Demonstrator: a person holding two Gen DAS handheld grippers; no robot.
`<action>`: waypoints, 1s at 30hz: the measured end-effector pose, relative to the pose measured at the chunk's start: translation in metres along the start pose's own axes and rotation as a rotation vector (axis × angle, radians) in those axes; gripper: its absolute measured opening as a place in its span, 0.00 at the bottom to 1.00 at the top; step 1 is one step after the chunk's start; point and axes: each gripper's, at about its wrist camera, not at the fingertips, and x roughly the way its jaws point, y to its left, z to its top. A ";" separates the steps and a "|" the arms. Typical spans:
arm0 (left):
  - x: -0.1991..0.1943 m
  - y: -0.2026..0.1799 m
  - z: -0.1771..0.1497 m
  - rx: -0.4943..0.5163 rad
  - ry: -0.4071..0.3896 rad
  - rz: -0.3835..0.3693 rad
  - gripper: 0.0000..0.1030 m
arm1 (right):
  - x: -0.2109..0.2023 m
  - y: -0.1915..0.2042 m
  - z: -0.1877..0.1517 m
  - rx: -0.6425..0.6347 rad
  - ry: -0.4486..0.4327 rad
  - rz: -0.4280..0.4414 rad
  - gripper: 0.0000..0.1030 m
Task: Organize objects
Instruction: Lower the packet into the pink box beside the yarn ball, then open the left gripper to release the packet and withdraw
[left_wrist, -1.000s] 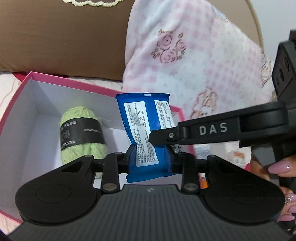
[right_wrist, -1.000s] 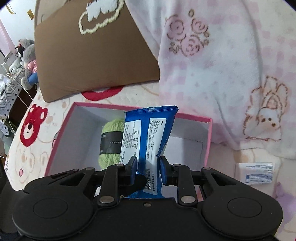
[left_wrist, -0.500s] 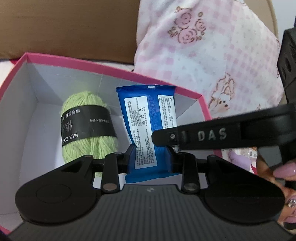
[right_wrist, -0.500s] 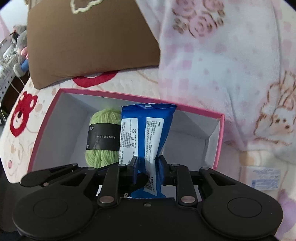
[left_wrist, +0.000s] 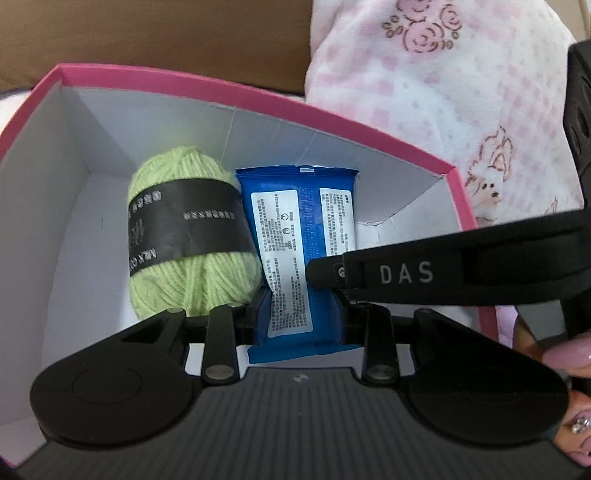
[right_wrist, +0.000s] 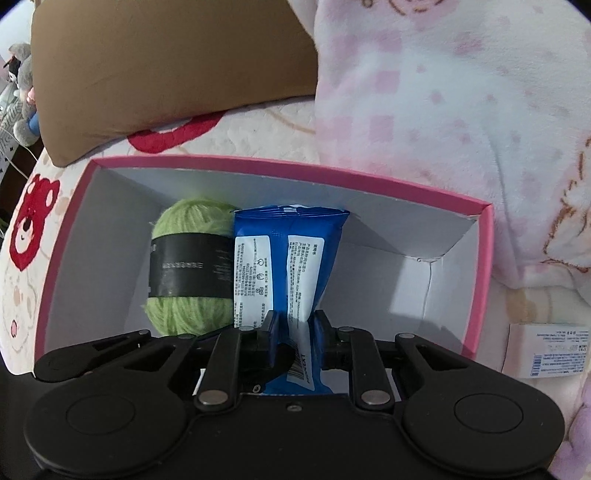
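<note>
Black jaws of the left gripper (left_wrist: 301, 314) and right gripper (right_wrist: 294, 330) were both clamped on the near end of one blue packet (left_wrist: 299, 240), nearly closed around it. The packet was held inside the pink box (left_wrist: 258, 90), its far end pointed toward the back wall. Green yarn (left_wrist: 184, 236) was seen touching it on the left. A floral blanket (right_wrist: 461, 92) lay beyond, to the right.

Home bedroom: bear-print bedsheet (right_wrist: 29, 221), brown pillow (right_wrist: 166, 66), pink blanket (right_wrist: 443, 92), plush toys (right_wrist: 22, 92).
</note>
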 end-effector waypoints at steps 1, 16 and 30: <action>0.001 0.001 0.000 -0.003 0.006 0.000 0.30 | 0.001 0.000 0.000 0.000 0.004 -0.004 0.22; 0.005 0.014 -0.002 -0.124 0.025 0.036 0.30 | 0.019 -0.003 0.004 0.041 0.031 0.029 0.21; -0.006 0.015 -0.002 -0.139 -0.013 0.102 0.49 | -0.041 -0.004 -0.011 0.012 -0.139 0.016 0.25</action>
